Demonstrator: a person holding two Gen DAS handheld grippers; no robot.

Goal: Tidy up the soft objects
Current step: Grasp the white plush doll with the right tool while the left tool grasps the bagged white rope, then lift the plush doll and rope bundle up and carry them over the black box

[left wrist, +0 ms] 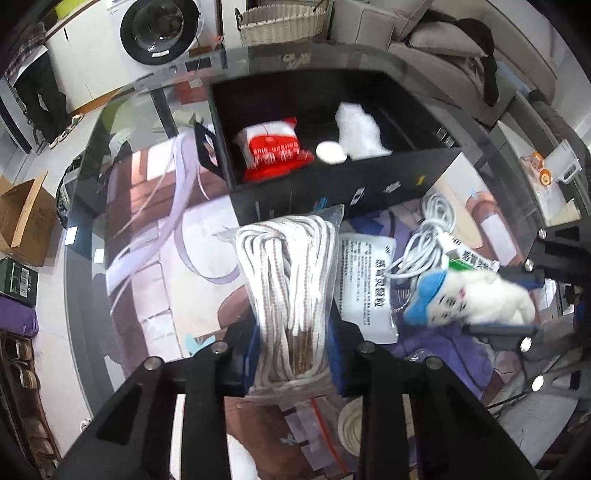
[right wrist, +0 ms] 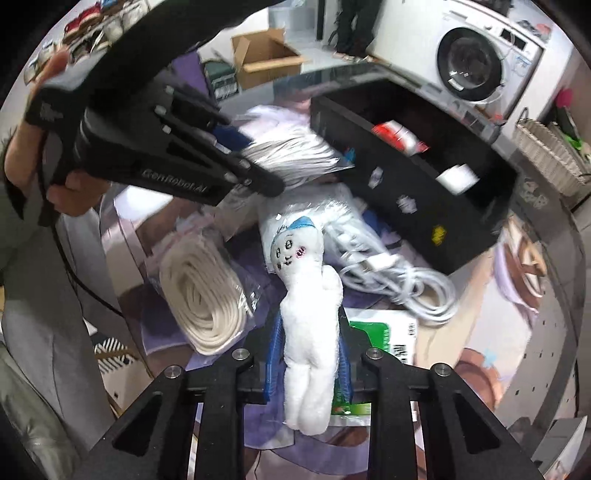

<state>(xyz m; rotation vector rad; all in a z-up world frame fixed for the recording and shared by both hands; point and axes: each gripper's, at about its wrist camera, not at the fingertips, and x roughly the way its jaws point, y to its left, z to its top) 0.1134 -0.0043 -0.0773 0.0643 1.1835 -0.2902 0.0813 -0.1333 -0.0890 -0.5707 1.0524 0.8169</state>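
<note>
My left gripper (left wrist: 295, 354) is shut on a clear bag of white rope (left wrist: 291, 280) and holds it above the table, just in front of the black box (left wrist: 369, 184). My right gripper (right wrist: 308, 365) is shut on a white plush doll with a blue bow (right wrist: 306, 314), held above the table; the doll also shows in the left wrist view (left wrist: 476, 295). In the right wrist view the left gripper (right wrist: 255, 181) holds the rope bag (right wrist: 291, 155) near the box (right wrist: 424, 206). Inside the box lie a red-and-white pouch (left wrist: 273, 151), a white round piece (left wrist: 330, 152) and a white fluffy item (left wrist: 360, 131).
On the table lie a coiled white cable (right wrist: 399, 273), a white printed sachet (left wrist: 367, 280), a green-and-white packet (right wrist: 376, 332) and a bagged roll of white cord (right wrist: 203, 295). A wicker basket (left wrist: 282, 20) and a washing machine (left wrist: 159, 31) stand beyond the table.
</note>
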